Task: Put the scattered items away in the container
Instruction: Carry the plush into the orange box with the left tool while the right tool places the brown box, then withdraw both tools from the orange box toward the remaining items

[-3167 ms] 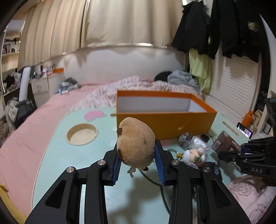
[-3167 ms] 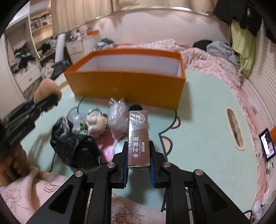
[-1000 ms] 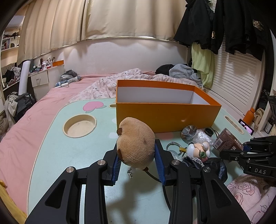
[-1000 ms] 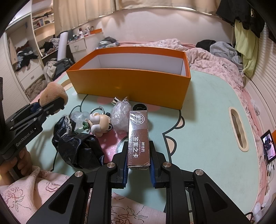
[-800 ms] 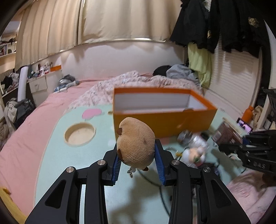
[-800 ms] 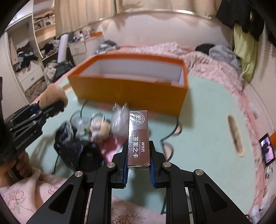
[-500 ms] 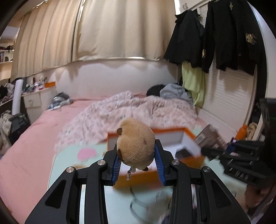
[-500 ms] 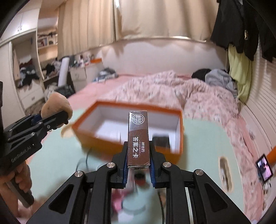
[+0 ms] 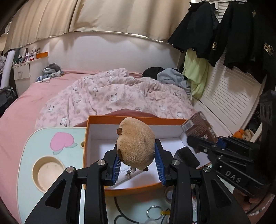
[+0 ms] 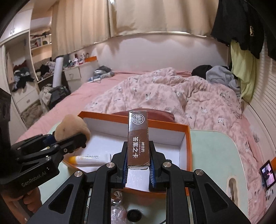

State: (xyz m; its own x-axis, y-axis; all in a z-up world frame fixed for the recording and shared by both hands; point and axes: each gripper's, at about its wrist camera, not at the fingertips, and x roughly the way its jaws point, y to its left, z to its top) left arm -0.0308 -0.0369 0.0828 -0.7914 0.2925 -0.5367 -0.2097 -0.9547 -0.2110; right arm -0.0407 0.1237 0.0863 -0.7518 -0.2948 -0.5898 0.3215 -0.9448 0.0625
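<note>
So both loads hang over the open orange box (image 9: 138, 187) but neither is released yet: the left gripper (image 9: 138, 162) clamps a tan plush (image 9: 136, 143), and the right gripper (image 10: 138, 166) pinches a brown carton (image 10: 138, 139) upright. Inside the box lie a tube (image 10: 89, 157) and a dark item (image 9: 187, 156). On the table (image 9: 27, 160) near the box, a ring (image 9: 154, 211) and a few small bits I cannot identify await collection.

Rumpled pink quilt (image 9: 120, 96) on bed; black jackets (image 9: 224, 31) hang beside beige curtains (image 10: 155, 15).
</note>
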